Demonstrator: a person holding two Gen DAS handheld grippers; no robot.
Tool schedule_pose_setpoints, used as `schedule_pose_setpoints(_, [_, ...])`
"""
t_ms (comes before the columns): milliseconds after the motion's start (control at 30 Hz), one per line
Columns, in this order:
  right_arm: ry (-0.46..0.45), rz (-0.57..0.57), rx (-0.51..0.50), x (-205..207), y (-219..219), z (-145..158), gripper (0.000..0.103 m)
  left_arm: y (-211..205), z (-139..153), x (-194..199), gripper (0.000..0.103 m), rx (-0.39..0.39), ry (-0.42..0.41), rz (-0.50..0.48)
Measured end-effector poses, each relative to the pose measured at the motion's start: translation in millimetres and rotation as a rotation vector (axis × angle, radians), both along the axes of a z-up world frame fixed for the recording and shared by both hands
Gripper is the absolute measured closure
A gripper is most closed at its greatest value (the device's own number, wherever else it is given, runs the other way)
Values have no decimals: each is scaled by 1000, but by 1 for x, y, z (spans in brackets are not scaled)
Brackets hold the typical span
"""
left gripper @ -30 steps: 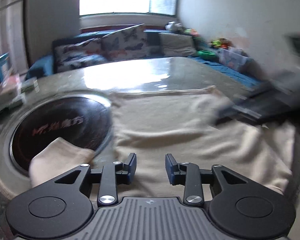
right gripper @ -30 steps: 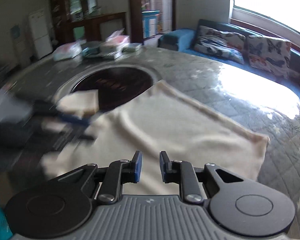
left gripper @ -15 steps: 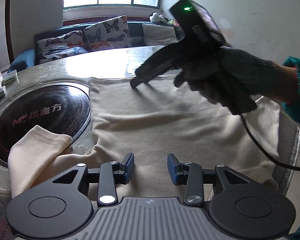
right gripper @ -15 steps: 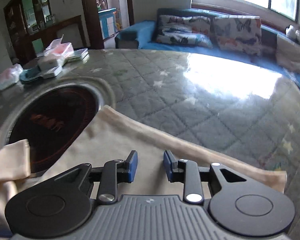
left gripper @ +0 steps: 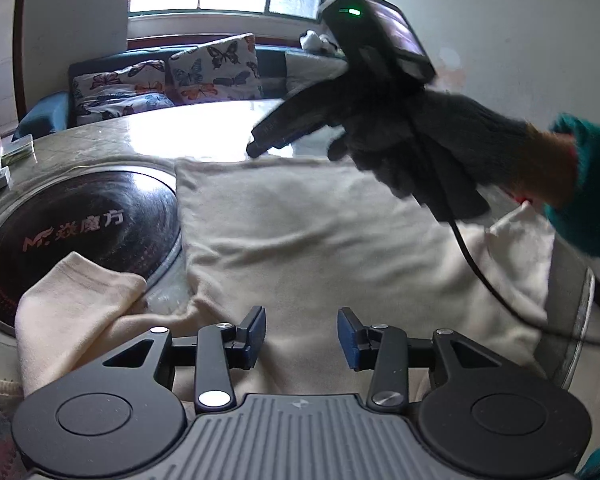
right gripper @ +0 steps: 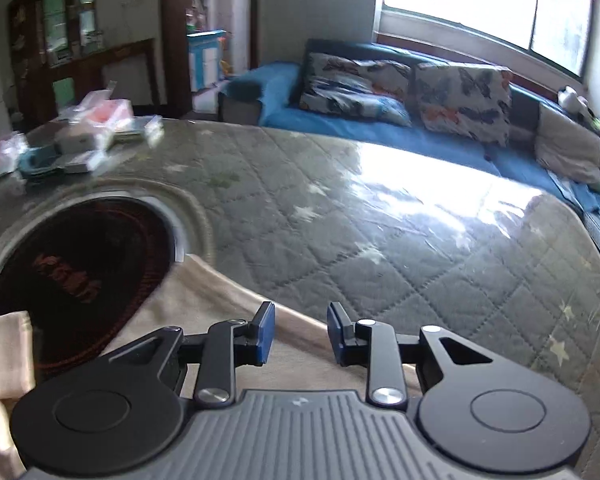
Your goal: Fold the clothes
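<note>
Risk: right hand-held gripper (right gripper: 300,334), jaws parted and empty over far hem, could pinch single layer or drag cloth across slick counter (right gripper: 380,216), skewing fold. Left hand-held gripper (left gripper: 302,338) also parted, empty, above near part. Cream garment (left gripper: 300,232) soft, lightly wrinkled, spread flat just right of dark round inset (left gripper: 80,232); sleeve (left gripper: 76,300) lies over inset's rim.

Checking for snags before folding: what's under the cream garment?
The quilted table cover lies beneath the cream garment; its sleeve overlaps the dark round cooktop. Anything else underneath is covered.
</note>
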State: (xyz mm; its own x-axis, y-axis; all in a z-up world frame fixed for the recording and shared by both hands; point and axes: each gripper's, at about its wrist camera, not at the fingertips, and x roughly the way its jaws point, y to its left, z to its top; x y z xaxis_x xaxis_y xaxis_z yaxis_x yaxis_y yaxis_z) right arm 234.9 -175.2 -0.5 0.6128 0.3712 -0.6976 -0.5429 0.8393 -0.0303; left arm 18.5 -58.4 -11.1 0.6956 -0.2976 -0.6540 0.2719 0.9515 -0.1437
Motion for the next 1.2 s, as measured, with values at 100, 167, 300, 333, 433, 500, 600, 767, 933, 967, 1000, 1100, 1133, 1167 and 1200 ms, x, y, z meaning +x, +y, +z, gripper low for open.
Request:
schedule_pose_setpoints(100, [20,60,2,-11,4,3,74,6,1,5,60,-17,6,35])
schedule_pose_setpoints(167, [29,86,-3,-17,7,2,72,9,2,9,60,-28,10,58])
schedule_pose_setpoints(300, [25,96,5,-23,8,3,66,19,12,-5,60,-42,-39,52])
schedule_pose_setpoints(333, [24,99,7,-25,8,3,66,21,16,-10,60,-29,-60,54])
schedule_pose_setpoints(433, [21,107,13,-30,9,4,66,35,23,-15,60,9,-91,105])
schedule_pose_setpoints(500, [19,112,17,-33,10,5,66,45,25,-12,60,33,-91,158])
schedule_pose_setpoints(600, [14,147,28,-48,9,12,65,53,21,-3,60,86,-73,211])
schedule_pose_setpoints(767, [-14,250,21,-89,12,23,61,55,9,11,60,148,-40,243])
schedule_pose_setpoints(933, [-44,315,-10,-123,14,26,61,66,-2,15,86,171,-18,287])
schedule_pose_setpoints(967, [-51,337,-18,-130,15,27,61,71,-1,13,92,161,-23,308])
schedule_pose_setpoints(1000, [-58,360,-25,-138,15,28,61,77,1,8,96,145,-36,336])
schedule_pose_setpoints(1100, [-78,429,-46,-162,17,30,61,99,11,-8,97,81,-81,428])
schedule_pose_setpoints(1133, [-76,455,-44,-169,19,31,61,108,15,-16,97,51,-96,463])
schedule_pose_setpoints(1167, [-74,480,-42,-177,20,31,61,118,18,-25,97,20,-109,496])
schedule_pose_setpoints(1200, [-70,508,-40,-184,22,30,61,127,20,-33,97,-5,-120,525])
